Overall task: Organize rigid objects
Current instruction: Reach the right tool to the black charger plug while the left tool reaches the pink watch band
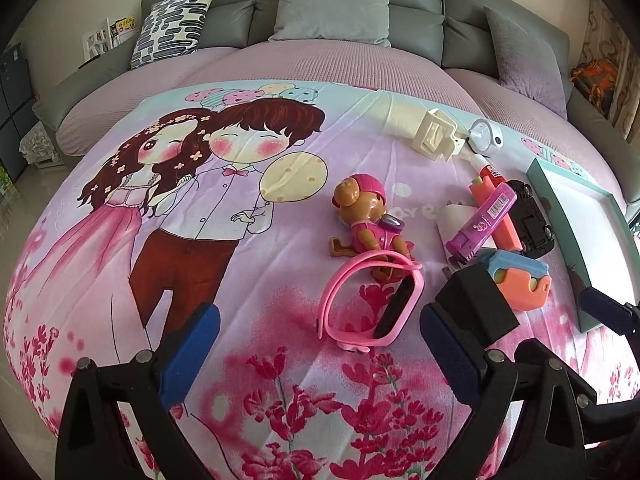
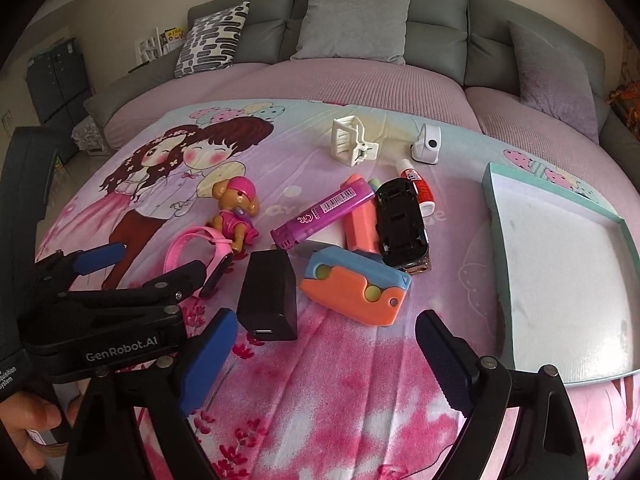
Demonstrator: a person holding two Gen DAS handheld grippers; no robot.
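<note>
Small objects lie clustered on a printed bedspread. In the left wrist view my left gripper (image 1: 320,356) is open, and the pink watch (image 1: 360,304) lies just ahead between its blue pads, untouched. Beyond it lies a toy puppy (image 1: 372,216). In the right wrist view my right gripper (image 2: 326,360) is open with only bedspread between its fingers. A black charger block (image 2: 268,300) stands just ahead of its left finger, and an orange and blue toy (image 2: 356,284) lies ahead. Behind them lie a purple marker (image 2: 320,216) and a black toy car (image 2: 400,228).
A teal tray (image 2: 496,200) with a white inside sits at the right near the bed's edge. A white clip (image 2: 352,140), a white round device (image 2: 428,144) and a small glue bottle (image 2: 420,188) lie farther back. Cushions and a grey headboard stand behind. A hand (image 2: 36,420) shows at lower left.
</note>
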